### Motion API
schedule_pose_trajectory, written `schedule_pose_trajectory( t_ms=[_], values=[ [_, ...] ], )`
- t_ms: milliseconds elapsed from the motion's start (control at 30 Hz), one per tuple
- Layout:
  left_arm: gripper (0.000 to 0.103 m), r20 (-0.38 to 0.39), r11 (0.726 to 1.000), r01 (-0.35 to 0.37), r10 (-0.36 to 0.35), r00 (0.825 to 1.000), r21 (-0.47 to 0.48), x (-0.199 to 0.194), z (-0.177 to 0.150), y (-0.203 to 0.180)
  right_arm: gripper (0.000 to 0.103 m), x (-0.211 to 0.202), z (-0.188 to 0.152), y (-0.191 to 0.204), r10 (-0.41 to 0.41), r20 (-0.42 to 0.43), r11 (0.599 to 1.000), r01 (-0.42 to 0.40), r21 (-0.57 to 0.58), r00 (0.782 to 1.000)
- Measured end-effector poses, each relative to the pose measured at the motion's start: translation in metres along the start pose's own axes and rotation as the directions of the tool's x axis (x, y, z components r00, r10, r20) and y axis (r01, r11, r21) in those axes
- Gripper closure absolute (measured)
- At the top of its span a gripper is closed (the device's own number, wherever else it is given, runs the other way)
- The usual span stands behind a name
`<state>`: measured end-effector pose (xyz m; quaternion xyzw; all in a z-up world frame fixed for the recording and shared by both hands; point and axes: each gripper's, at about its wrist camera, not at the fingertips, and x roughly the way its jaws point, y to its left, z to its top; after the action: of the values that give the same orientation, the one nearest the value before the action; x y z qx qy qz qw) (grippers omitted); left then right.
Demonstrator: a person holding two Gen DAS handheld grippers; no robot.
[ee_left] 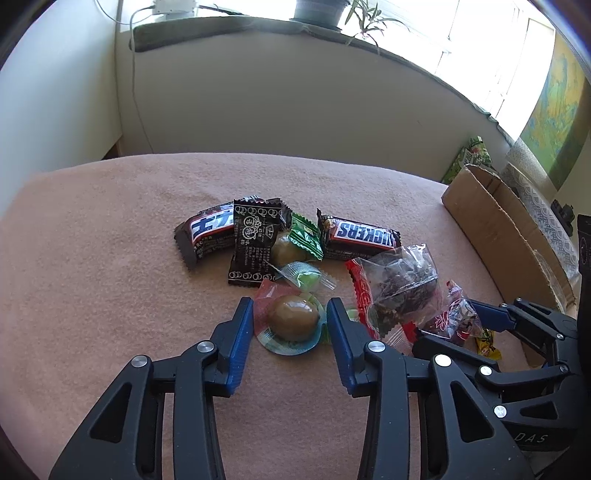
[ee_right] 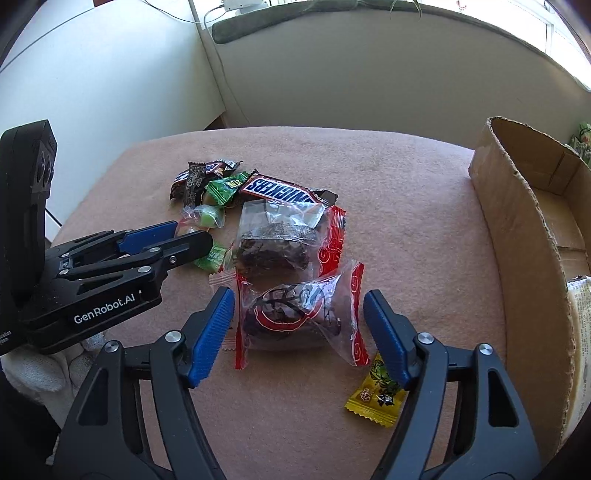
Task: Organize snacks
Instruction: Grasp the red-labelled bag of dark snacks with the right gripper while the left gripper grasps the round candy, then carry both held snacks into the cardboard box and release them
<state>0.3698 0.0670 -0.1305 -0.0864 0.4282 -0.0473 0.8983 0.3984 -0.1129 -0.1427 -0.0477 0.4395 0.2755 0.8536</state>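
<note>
A pile of snacks lies on a pink cloth (ee_left: 110, 229). My left gripper (ee_left: 290, 321) is open, its blue pads on either side of a brown round sweet in a clear wrapper (ee_left: 293, 320). My right gripper (ee_right: 299, 328) is open around a clear red-edged packet with a dark cake (ee_right: 295, 314). A second such packet (ee_right: 277, 240) lies behind it. A Snickers bar (ee_right: 279, 190) and a second chocolate bar (ee_left: 208, 229) lie farther back, with a black sachet (ee_left: 251, 243) and green sweets (ee_left: 304, 236). A yellow sweet (ee_right: 376, 393) lies by the right finger.
A cardboard box (ee_right: 517, 229) stands open at the right, with a pale packet (ee_right: 581, 332) inside. The left gripper shows in the right wrist view (ee_right: 184, 236). A wall and a windowsill with a plant (ee_left: 332, 14) are behind the table.
</note>
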Motion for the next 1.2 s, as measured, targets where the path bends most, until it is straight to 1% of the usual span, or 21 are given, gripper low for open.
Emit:
schedule_pose_trajectory(
  t_ms=[67,167,333,467,667,833,1033,1200],
  values=[
    [0.066,0.0,1.0,0.004,-0.004,1.0,0.004,-0.001,0.0,0.0,0.036,0.0,0.0,0.001,0.006,0.003,1.0,-0.006,-0.001,1.0],
    [0.067,0.0,1.0,0.009,-0.009,1.0,0.009,-0.001,0.0,-0.001,0.042,-0.002,-0.002,0.003,0.009,0.004,1.0,-0.009,-0.008,1.0],
    [0.068,0.009,1.0,0.001,-0.001,1.0,0.004,-0.008,-0.003,0.002,0.046,-0.005,-0.004,0.004,0.008,0.014,1.0,-0.008,-0.014,1.0],
    [0.069,0.017,1.0,-0.004,0.004,1.0,0.002,-0.015,-0.006,0.004,0.047,-0.008,-0.005,0.003,0.017,0.022,1.0,-0.017,-0.002,1.0],
    [0.069,0.049,1.0,-0.004,0.003,0.999,0.012,-0.033,-0.011,0.002,0.047,-0.019,-0.009,0.003,0.024,0.043,1.0,-0.024,0.003,0.999],
    [0.069,0.067,1.0,0.014,-0.016,0.998,0.021,-0.048,-0.015,-0.003,0.047,-0.033,-0.013,0.003,0.026,0.063,1.0,-0.025,-0.005,0.998],
    [0.069,0.097,0.998,0.04,-0.045,0.994,0.049,-0.063,-0.014,-0.021,0.047,-0.054,-0.015,-0.002,0.024,0.096,1.0,-0.024,-0.002,0.995],
    [0.069,0.11,0.995,0.072,-0.079,0.991,0.072,-0.065,-0.007,-0.042,0.047,-0.079,-0.013,-0.017,0.002,0.135,1.0,-0.003,0.008,0.991]
  ],
)
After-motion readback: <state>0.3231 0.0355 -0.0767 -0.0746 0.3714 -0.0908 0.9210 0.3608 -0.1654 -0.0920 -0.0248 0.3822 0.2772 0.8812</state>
